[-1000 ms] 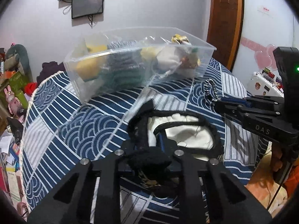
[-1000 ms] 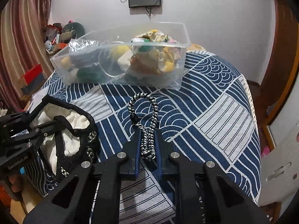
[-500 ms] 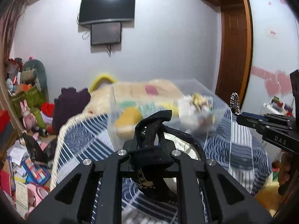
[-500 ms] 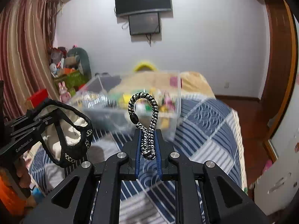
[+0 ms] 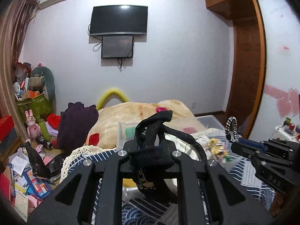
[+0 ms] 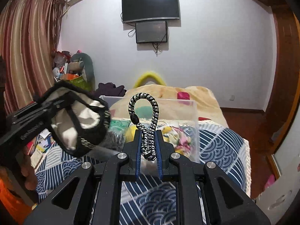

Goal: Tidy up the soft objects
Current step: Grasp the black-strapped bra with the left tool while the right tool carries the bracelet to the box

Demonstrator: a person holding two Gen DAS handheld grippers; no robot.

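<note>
Both raised: left hand-held gripper [image 5: 150, 148] clenches black-trimmed pouch [image 6: 80, 123], right hand-held gripper [image 6: 148, 148] clenches braided cord [image 6: 145, 120].

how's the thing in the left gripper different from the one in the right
The black-trimmed pouch in the left gripper is a wide bag with a cream lining; the braided cord in the right gripper is a thin black-and-white loop. The pouch sags sideways; the cord stands upright. Both are clamped and held off the bed.

Bin [image 6: 189, 112] at 12 o'clock blocks straight ahead, open top passable; pouch [image 6: 78, 121] crowds 9 o'clock (held aloft); bedspread [image 6: 221, 146] free at 3.
</note>
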